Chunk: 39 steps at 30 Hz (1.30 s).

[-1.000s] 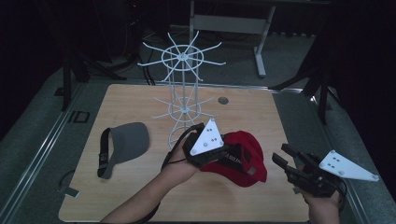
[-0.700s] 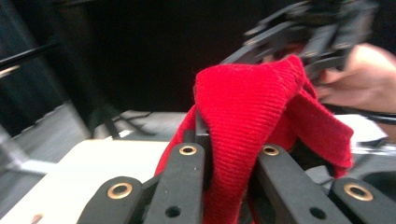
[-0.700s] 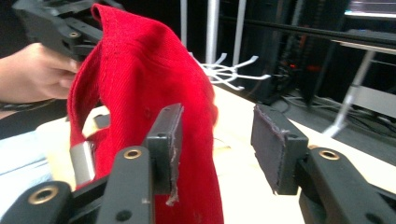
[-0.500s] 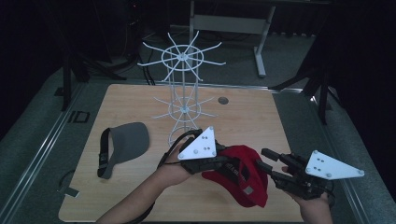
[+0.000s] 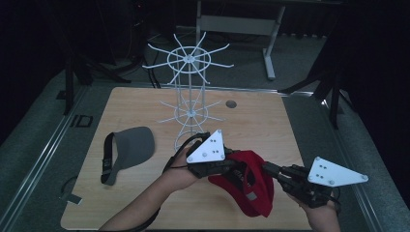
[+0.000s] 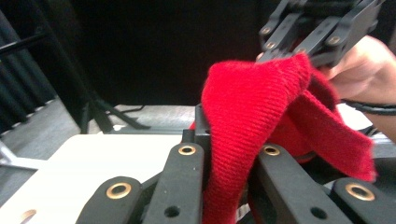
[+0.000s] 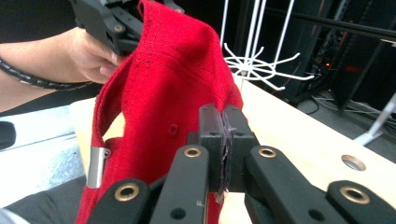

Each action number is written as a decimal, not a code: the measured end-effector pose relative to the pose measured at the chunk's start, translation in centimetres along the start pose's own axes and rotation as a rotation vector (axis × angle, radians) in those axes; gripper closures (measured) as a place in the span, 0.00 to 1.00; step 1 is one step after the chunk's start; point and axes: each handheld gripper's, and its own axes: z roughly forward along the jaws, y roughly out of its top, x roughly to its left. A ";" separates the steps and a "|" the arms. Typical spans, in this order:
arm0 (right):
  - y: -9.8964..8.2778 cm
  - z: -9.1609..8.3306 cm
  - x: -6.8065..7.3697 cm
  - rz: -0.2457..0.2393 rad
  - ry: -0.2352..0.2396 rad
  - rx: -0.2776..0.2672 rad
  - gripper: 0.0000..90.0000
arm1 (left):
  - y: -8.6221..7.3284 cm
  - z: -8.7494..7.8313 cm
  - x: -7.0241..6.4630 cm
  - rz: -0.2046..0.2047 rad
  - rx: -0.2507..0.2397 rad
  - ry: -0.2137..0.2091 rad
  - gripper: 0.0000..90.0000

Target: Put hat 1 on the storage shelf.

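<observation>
- Holding red cap [image 5: 251,186] off the table [image 5: 270,121], stretched between both claws, in front of the white wire rack [image 5: 189,104].
- Left claw [image 5: 231,166]: clamped on a fold of the cap fabric.
- Right claw [image 5: 269,170]: jaws have just been closing, now pinched on the cap's edge; a second ago it stood apart, clear of the cap.
- Two-handed grip means cap can probably go to a rack hook next.
- Grey visor [image 5: 129,147] lies flat at table left, untouched.
</observation>
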 end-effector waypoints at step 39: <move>1.7 -2.6 -1.7 0.097 -0.146 -0.103 0.99 | -3.4 -1.4 -0.6 -0.053 0.053 0.199 0.52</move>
